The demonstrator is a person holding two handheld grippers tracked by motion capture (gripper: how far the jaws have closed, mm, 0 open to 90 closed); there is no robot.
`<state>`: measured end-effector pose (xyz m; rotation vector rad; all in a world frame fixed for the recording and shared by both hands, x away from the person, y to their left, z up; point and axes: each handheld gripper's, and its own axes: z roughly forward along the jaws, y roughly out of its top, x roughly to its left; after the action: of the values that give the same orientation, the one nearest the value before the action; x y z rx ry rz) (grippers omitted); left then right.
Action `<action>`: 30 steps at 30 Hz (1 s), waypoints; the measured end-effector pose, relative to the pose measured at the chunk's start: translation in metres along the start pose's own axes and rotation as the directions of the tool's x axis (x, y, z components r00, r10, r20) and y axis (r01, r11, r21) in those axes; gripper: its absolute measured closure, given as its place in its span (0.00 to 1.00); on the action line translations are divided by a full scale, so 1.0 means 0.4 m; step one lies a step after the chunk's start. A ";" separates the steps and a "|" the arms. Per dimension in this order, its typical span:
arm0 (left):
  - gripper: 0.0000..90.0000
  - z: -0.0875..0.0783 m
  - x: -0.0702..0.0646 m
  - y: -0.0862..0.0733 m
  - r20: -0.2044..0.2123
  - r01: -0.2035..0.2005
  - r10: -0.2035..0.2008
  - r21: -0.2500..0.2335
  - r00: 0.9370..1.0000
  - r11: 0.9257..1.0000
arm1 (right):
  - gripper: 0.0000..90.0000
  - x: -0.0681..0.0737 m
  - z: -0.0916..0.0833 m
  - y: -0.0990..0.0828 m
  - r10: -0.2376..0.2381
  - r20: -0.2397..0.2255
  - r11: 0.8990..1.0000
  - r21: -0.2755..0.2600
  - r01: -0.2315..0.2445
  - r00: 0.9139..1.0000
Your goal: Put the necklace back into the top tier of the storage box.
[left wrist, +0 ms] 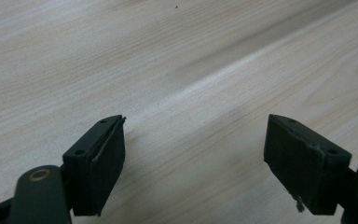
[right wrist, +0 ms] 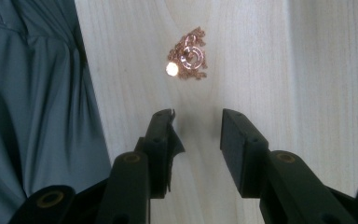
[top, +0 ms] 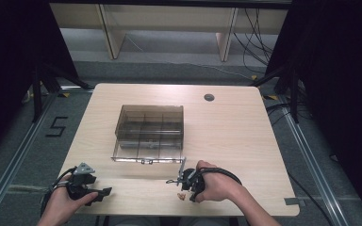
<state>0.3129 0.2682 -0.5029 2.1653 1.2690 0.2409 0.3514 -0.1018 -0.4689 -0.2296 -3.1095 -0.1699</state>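
A small heap of rose-gold chain (right wrist: 189, 56) with a ring pendant and a pale bead lies on the wooden table (top: 226, 136) near its front edge. In the high view the chain (top: 182, 195) sits just below my right gripper (top: 185, 187). The right gripper (right wrist: 198, 114) hovers over the table with its jaws apart and nothing between them, the chain a little beyond its fingertips. My left gripper (top: 104, 193) rests at the front left corner, pointing right. The left gripper (left wrist: 196, 121) is open above bare wood and holds nothing.
A translucent brown box (top: 151, 125) with several compartments stands mid-table, its clear lid (top: 146, 155) folded down toward me. A dark round grommet (top: 209, 97) is at the back. Grey-blue clothing (right wrist: 32, 93) hangs past the table's front edge.
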 end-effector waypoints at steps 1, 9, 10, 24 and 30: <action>0.23 0.000 0.000 0.000 -0.001 0.001 -0.001 0.000 1.000 1.000 | 0.71 0.004 -0.002 0.000 0.026 0.004 1.000 0.003 -0.026 1.000; 0.23 0.000 0.000 -0.001 -0.012 0.006 -0.006 -0.006 1.000 1.000 | 0.70 0.012 -0.007 0.014 0.089 -0.018 0.996 0.006 -0.089 0.996; 0.23 0.001 -0.001 -0.001 -0.014 0.008 -0.009 -0.007 1.000 1.000 | 0.71 0.011 -0.006 0.017 0.091 -0.025 0.996 0.000 -0.091 0.996; 0.23 -0.001 -0.001 -0.001 -0.013 0.000 0.000 -0.005 1.000 1.000 | 0.72 0.007 0.007 0.059 0.109 -0.059 0.994 -0.007 -0.109 0.992; 0.23 0.000 -0.001 -0.002 -0.012 0.005 -0.005 -0.009 1.000 1.000 | 0.72 0.004 0.017 0.075 0.104 -0.055 0.995 0.006 -0.104 0.993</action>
<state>0.3121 0.2680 -0.5032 2.1560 1.2780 0.2578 0.3543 -0.0714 -0.4726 -0.3789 -3.0340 -0.1668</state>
